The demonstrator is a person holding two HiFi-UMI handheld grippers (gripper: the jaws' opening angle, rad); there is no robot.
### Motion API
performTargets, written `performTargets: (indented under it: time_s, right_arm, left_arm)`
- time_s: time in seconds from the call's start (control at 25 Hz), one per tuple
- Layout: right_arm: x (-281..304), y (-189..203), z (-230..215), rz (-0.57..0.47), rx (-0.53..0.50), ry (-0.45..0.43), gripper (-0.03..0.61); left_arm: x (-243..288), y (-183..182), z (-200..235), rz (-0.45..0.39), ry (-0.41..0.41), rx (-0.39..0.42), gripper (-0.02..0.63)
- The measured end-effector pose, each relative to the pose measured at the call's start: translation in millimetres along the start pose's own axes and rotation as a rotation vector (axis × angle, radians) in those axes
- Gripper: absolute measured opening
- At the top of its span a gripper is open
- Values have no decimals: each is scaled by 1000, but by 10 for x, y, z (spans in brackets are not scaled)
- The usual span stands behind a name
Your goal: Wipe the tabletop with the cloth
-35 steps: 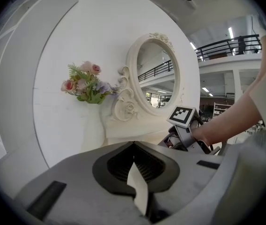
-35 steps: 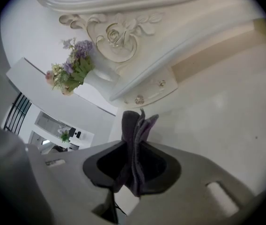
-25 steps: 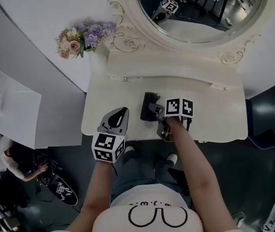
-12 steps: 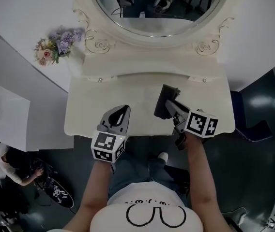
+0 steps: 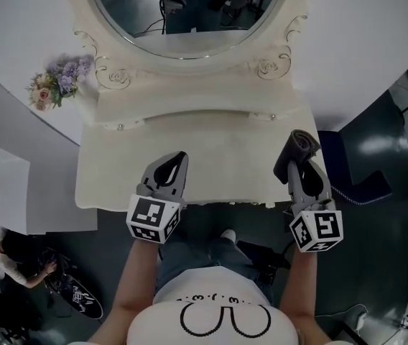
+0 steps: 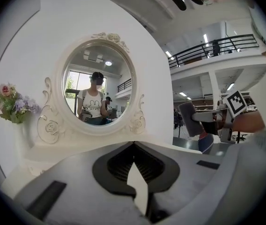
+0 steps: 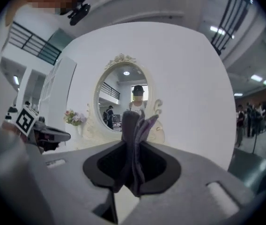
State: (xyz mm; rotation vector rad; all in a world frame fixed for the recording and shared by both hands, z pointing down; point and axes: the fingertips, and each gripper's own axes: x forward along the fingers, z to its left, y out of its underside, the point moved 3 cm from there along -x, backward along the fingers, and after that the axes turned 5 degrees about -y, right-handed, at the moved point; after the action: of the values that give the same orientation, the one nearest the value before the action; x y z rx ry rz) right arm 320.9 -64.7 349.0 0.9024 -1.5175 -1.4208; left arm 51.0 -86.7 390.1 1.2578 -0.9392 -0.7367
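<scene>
A dark grey cloth (image 5: 302, 144) stands folded between the jaws of my right gripper (image 5: 297, 152), which is shut on it. The cloth is held above the right end of the cream tabletop (image 5: 218, 153), near its edge, and does not touch the surface. In the right gripper view the cloth (image 7: 134, 125) sticks up out of the gripper (image 7: 132, 150). My left gripper (image 5: 178, 159) hovers over the table's front middle, shut with nothing in it. Seen from the left gripper (image 6: 133, 146), the cloth (image 6: 189, 119) is at the right.
An oval mirror (image 5: 189, 9) in an ornate cream frame rises behind the table. A bunch of flowers (image 5: 53, 85) stands at the back left. A raised shelf (image 5: 189, 110) runs along the table's back. A blue chair (image 5: 348, 171) is right of the table.
My right gripper has carried the cloth from the table's middle to its right end and lifted it off the surface. The left gripper has stayed near the front edge.
</scene>
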Motion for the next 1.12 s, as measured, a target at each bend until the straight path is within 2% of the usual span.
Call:
performTargets:
  time_s: [0.08,0.2,0.44,0.56,0.84,1.0,1.12]
  right_arm:
    - [-206,58,-279,40,-62,58,84]
    - [-434,258,-718,166,-107,107,84]
    - [-618,751,-1436,477,-77,130,86]
    - [-640,994,-1718,608,-29,151,86]
    - [-535,1600,-2244,927,63,203,86]
    - [-491,1912,-2429,1122,-14,235,86]
    - [-462,2104,-2487,1231,-60,235,86]
  left_arm:
    - [44,11,-113,1,7,2,-2]
    - [99,38,-281,6,19,4,-2]
    - [152,159,-483,36,27,5,-2]
    - [147,207,-528,47,24,6,-2]
    - [178,261,-557,69,19,11,-2]
    - [176,301,-562,79,20,9,-2]
    - [173,317,-544,84,19,14,-2]
